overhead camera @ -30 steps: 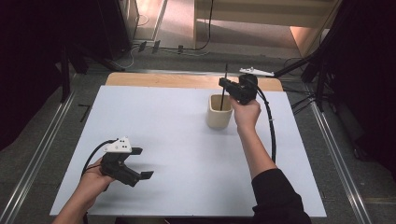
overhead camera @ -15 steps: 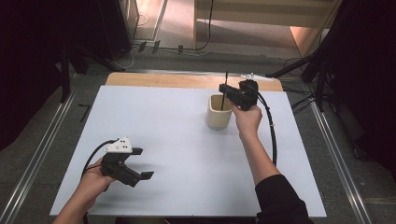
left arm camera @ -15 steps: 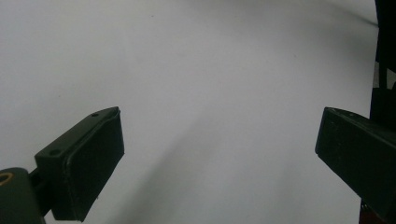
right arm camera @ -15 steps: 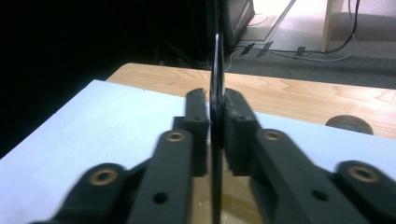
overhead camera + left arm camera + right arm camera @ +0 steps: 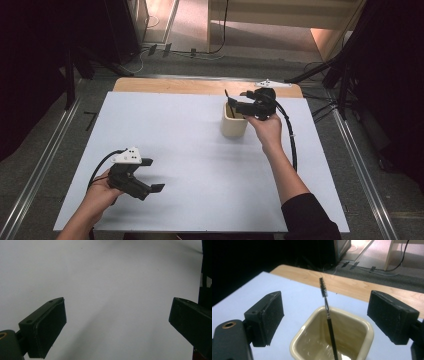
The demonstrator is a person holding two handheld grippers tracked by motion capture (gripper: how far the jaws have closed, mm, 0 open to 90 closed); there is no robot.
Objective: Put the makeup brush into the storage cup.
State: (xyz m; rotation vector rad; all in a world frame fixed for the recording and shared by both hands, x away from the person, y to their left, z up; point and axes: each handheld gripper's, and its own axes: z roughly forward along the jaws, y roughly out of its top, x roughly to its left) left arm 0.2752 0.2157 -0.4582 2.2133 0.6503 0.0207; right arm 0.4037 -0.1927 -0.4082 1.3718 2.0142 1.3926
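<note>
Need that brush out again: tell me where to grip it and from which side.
Grip the brush on its bare stem just below the bristles, coming from above. It stands nearly upright in the cream cup, so its lower part is walled in; the open right gripper already straddles it.

This is looking like a lab recording setup: black curtains (image 5: 45, 65) are hanging around a white-topped desk (image 5: 190, 150), metal rails (image 5: 40, 170) are running along the floor, and cables (image 5: 200, 50) are trailing beyond the right jaws.

Grey floor (image 5: 45, 165), dark surrounds, sunlit wooden furniture (image 5: 280, 15).
</note>
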